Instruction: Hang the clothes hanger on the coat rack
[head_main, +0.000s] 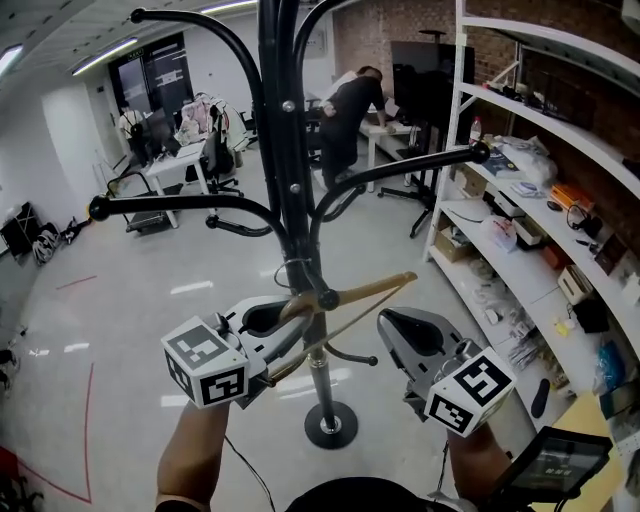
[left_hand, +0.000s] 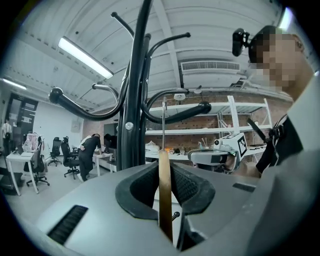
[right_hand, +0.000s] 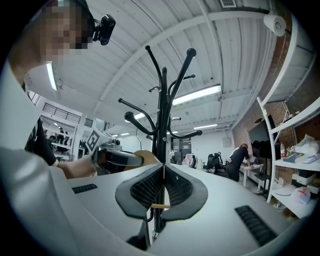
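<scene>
The left gripper (left_hand: 165, 174) is clamped on a wooden clothes hanger (head_main: 352, 291); in the left gripper view the wood stands on edge between the two jaws and the thin metal hook (left_hand: 163, 127) rises straight up from it. The hanger is held tilted just in front of the pole of the black coat rack (head_main: 278, 120), below the lower curved arms, with its right end higher than its left. The hook reaches up close to the pole, but whether it rests on an arm cannot be told. The right gripper (head_main: 388, 323) hovers just beside the hanger's right half; its jaws are pressed together with nothing held between them, and only a sliver of wood shows past them. The rack's round base (head_main: 330, 424) stands on the pale floor. White shelves (head_main: 520, 235) full of small items run along the right, and a person (head_main: 350, 105) bends over a desk far behind
</scene>
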